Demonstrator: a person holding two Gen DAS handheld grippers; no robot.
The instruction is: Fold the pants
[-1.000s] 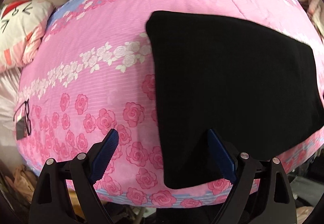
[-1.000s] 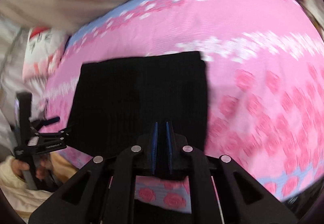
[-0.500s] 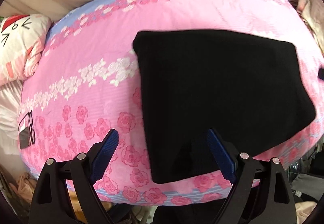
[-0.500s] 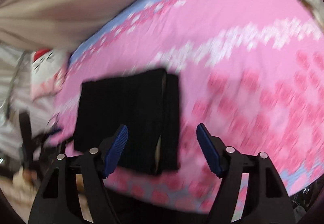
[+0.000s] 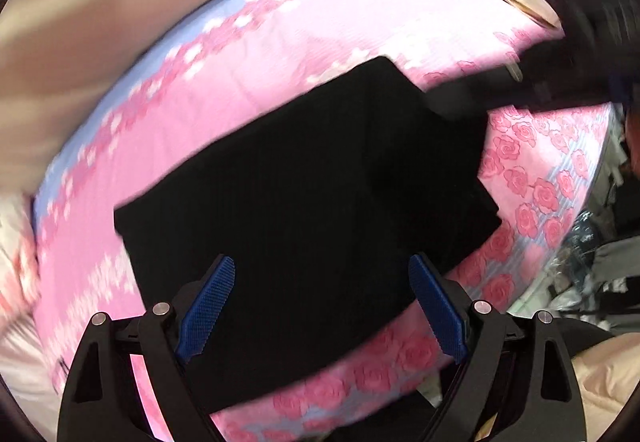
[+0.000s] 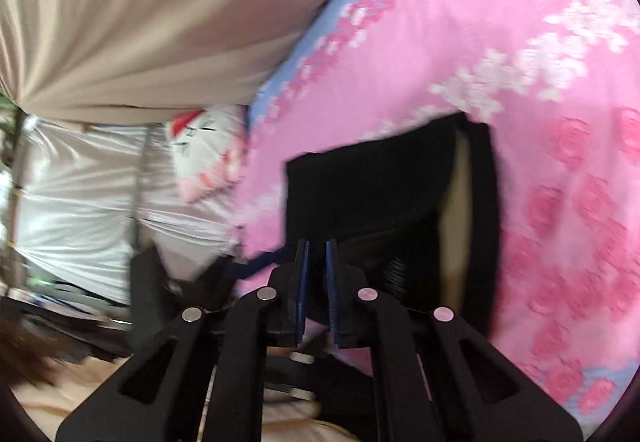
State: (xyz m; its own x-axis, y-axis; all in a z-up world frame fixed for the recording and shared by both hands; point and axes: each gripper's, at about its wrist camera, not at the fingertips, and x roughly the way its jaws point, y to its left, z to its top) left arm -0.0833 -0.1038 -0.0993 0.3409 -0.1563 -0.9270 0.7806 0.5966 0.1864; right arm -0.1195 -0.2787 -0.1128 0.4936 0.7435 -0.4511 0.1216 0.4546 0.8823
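Note:
Folded black pants (image 5: 304,194) lie on a pink rose-print bed cover (image 5: 248,74). My left gripper (image 5: 322,306) hangs above their near part, wide open, with nothing between its blue pads (image 5: 208,306). In the right wrist view the pants (image 6: 360,194) sit just ahead. My right gripper (image 6: 316,266) is closing at their near edge, its jaws almost together with black cloth between them. The top layer is raised there and shows a pale beige inside (image 6: 456,222). In the left wrist view a blurred black shape at the pants' upper right corner is the right gripper (image 5: 460,102).
A cat-face pillow (image 6: 204,150) lies at the bed's head, by a beige curtain (image 6: 140,22) and shiny white sheeting (image 6: 80,202). Clutter (image 5: 592,266) lies beyond the bed's edge. Part of the left gripper (image 6: 260,262) shows blurred at lower left.
My left gripper swung across and rolled, so the pants now lie slanted under it. My right gripper opened, came in to the pants' edge and closed on it, and a layer lifted.

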